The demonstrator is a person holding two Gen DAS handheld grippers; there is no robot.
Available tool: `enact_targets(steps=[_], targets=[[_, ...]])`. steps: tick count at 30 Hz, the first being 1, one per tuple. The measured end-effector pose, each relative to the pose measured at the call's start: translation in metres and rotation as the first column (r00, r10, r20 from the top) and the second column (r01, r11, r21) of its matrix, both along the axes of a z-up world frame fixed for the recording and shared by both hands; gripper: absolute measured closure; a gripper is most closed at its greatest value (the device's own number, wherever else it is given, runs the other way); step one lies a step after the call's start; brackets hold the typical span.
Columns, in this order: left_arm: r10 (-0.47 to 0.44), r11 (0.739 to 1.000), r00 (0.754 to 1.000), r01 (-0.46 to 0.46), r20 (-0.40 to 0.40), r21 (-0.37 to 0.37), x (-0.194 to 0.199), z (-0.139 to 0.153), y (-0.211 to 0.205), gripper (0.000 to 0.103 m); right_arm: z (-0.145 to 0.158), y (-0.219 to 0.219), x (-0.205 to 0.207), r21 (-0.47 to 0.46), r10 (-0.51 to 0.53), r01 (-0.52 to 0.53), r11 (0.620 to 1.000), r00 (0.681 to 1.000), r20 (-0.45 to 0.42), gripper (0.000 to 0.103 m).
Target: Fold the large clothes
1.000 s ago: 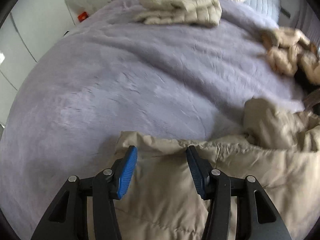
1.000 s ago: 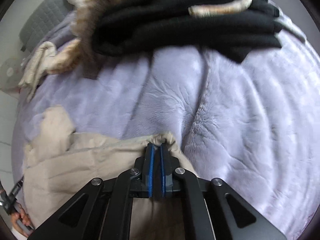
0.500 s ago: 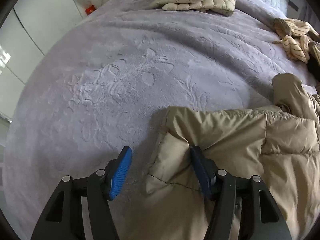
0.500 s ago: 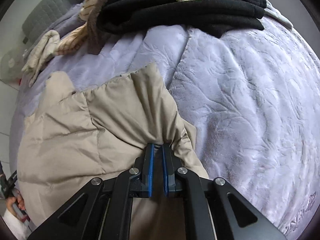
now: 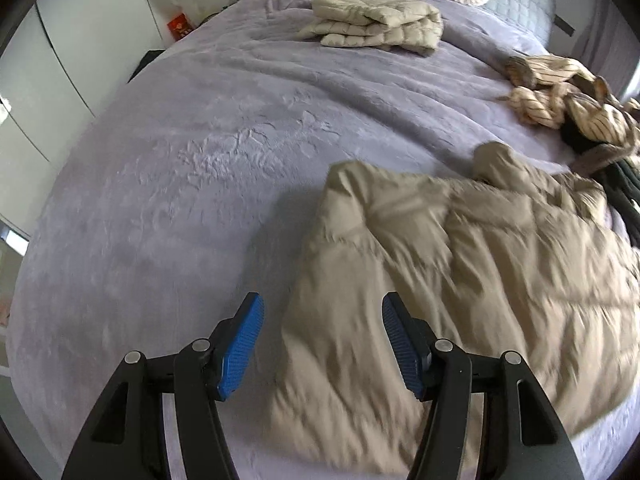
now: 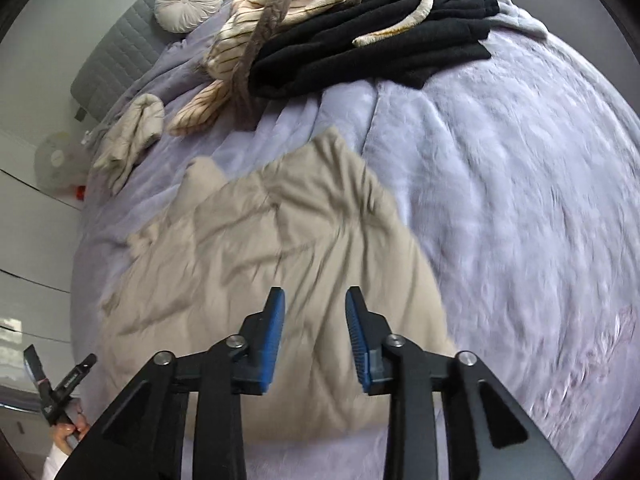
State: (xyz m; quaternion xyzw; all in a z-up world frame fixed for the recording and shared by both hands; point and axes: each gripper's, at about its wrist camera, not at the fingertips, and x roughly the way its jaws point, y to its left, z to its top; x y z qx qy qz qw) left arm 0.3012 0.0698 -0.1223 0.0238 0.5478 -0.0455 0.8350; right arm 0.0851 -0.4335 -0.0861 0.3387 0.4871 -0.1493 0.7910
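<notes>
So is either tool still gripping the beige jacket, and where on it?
Nothing is held. The left tool is open above the beige jacket. The right tool has just been opening; the jacket lies loose on the bed below it.

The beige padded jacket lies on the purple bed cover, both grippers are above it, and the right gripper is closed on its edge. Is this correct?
Not quite. The right gripper is not closed on the edge: its jaws have just been opening, and the right wrist view shows the blue fingers apart with nothing held between them. The rest is correct: the beige padded jacket lies on the purple bed cover, with the left gripper open above it.
</notes>
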Motion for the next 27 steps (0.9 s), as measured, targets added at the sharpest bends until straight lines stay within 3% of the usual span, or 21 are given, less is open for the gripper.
enact_targets(steps=[3, 4, 5, 10, 11, 14, 17, 20, 22, 27], targets=[[0.011, 0.999, 1.0, -0.011, -0.018, -0.05, -0.019, 0.007, 0.002, 0.035, -0.001, 0.013, -0.015, 0.044, -0.011, 0.011, 0.999, 1.0, 0.004, 0.062], [0.016, 0.998, 1.0, -0.017, -0.022, -0.062, -0.024, 0.008, 0.003, 0.027, -0.002, 0.015, -0.018, 0.054, -0.015, 0.014, 0.998, 1.0, 0.004, 0.06], [0.021, 0.997, 1.0, -0.022, -0.019, -0.068, -0.03, 0.01, 0.003, 0.011, -0.003, 0.019, -0.024, 0.071, -0.018, 0.018, 0.997, 1.0, 0.004, 0.06], [-0.013, 0.996, 1.0, 0.014, 0.013, -0.094, -0.058, 0.018, 0.003, 0.007, -0.006, 0.03, -0.044, 0.112, -0.029, 0.03, 0.993, 1.0, -0.011, 0.048], [-0.019, 0.995, 1.0, 0.019, 0.003, -0.099, -0.061, 0.018, 0.003, 0.0, -0.007, 0.031, -0.048, 0.119, -0.035, 0.036, 0.992, 0.999, -0.015, 0.047], [-0.039, 0.994, 0.999, 0.037, -0.019, -0.101, -0.072, 0.017, 0.002, 0.0, -0.01, 0.033, -0.059, 0.136, -0.054, 0.057, 0.989, 0.998, -0.025, 0.039], [-0.046, 0.994, 0.998, 0.041, -0.044, -0.099, -0.081, 0.018, 0.002, 0.0, -0.01, 0.035, -0.067, 0.164, -0.072, 0.074, 0.984, 0.997, -0.017, 0.021], [-0.051, 0.995, 0.997, 0.046, -0.052, -0.094, -0.088, 0.02, 0.003, 0.0, -0.005, 0.036, -0.073, 0.185, -0.081, 0.079, 0.98, 0.997, 0.005, 0.016], [-0.053, 0.996, 0.998, 0.049, -0.045, -0.077, -0.091, 0.024, 0.003, 0.0, 0.0, 0.037, -0.077, 0.194, -0.083, 0.077, 0.978, 0.996, 0.023, 0.002], [-0.055, 0.996, 0.997, 0.051, -0.051, -0.074, -0.093, 0.025, 0.004, 0.0, 0.009, 0.037, -0.083, 0.203, -0.103, 0.089, 0.975, 0.993, 0.061, 0.0]])
